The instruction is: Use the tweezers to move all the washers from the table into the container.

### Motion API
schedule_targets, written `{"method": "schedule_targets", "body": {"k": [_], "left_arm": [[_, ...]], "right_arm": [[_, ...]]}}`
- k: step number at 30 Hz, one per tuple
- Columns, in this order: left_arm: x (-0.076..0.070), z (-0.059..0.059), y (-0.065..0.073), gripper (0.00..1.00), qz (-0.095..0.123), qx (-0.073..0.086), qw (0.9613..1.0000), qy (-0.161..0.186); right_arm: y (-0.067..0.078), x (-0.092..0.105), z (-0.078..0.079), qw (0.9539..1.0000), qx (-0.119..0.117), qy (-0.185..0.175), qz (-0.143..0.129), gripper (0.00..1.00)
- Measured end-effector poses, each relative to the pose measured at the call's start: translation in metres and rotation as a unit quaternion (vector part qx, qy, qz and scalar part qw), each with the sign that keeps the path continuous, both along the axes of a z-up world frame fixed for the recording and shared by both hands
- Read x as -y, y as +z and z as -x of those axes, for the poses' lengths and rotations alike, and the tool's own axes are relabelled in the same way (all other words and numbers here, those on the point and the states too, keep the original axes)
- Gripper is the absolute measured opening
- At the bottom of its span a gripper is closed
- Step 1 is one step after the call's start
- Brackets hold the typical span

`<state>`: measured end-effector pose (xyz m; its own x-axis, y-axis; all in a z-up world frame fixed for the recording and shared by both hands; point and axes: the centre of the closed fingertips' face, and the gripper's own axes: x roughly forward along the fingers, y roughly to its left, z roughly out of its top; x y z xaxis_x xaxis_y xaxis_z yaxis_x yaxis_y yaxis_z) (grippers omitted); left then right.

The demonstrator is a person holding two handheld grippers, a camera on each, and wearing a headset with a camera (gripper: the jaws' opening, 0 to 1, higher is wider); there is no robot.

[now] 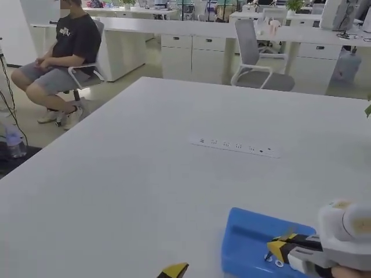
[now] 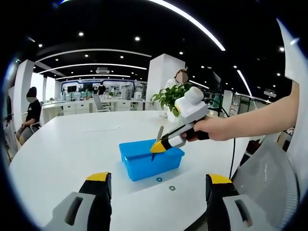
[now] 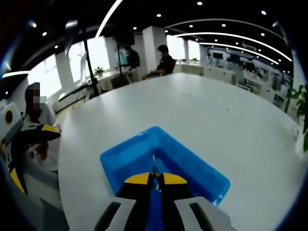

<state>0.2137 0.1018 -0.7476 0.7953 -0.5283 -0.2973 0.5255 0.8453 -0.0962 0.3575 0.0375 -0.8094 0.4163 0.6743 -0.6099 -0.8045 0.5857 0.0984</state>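
The black, yellow-tipped right gripper (image 3: pixel 154 179) is seen nearly closed, its jaws pinched on thin metal tweezers (image 2: pixel 160 132), whose points are held over the open blue plastic container (image 2: pixel 144 168). The left gripper (image 2: pixel 159 179) is spread wide, with nothing gripped. Two small ring washers (image 2: pixel 172 187) are seen on the white table (image 2: pixel 72 149), at the container's 6 o'clock, between the left jaws.

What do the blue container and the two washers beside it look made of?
Container: likely plastic. It is a uniform saturated blue, smooth, with a soft sheen and rounded corners.
Washers: small flat rings lying on the table. One looks grey and is probably metal. The other looks bluish, so its material is unclear at this size.
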Motion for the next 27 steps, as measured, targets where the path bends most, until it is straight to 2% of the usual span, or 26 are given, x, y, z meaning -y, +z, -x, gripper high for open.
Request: {"method": "schedule_targets", "body": {"k": [3,6,11,18,24,27], "left_arm": [[-0.001,0.000,0.000,0.82,0.001,0.000,1.0000,0.001],[-0.001,0.000,0.000,0.82,0.002,0.001,1.0000,0.002],[0.000,0.000,0.000,0.82,0.001,0.001,1.0000,0.001],[-0.001,0.000,0.001,0.82,0.002,0.001,1.0000,0.003],[-0.001,0.000,0.000,0.82,0.002,0.001,1.0000,0.002],[-0.001,-0.001,0.000,0.82,0.001,0.001,1.0000,0.002]], "right_arm": [[0.002,-0.002,0.001,1.0000,0.001,-0.001,-0.006,0.05],[0.011,-0.005,-0.002,0.9997,0.013,-0.002,-0.021,0.04],[0.023,-0.008,-0.005,0.9993,0.027,0.000,-0.027,0.04],[0.042,-0.011,-0.005,0.9979,0.038,-0.008,-0.052,0.04],[0.064,-0.014,0.002,0.9957,0.044,-0.013,-0.081,0.04],[0.071,-0.014,0.008,0.9950,0.048,-0.014,-0.086,0.04]]}}
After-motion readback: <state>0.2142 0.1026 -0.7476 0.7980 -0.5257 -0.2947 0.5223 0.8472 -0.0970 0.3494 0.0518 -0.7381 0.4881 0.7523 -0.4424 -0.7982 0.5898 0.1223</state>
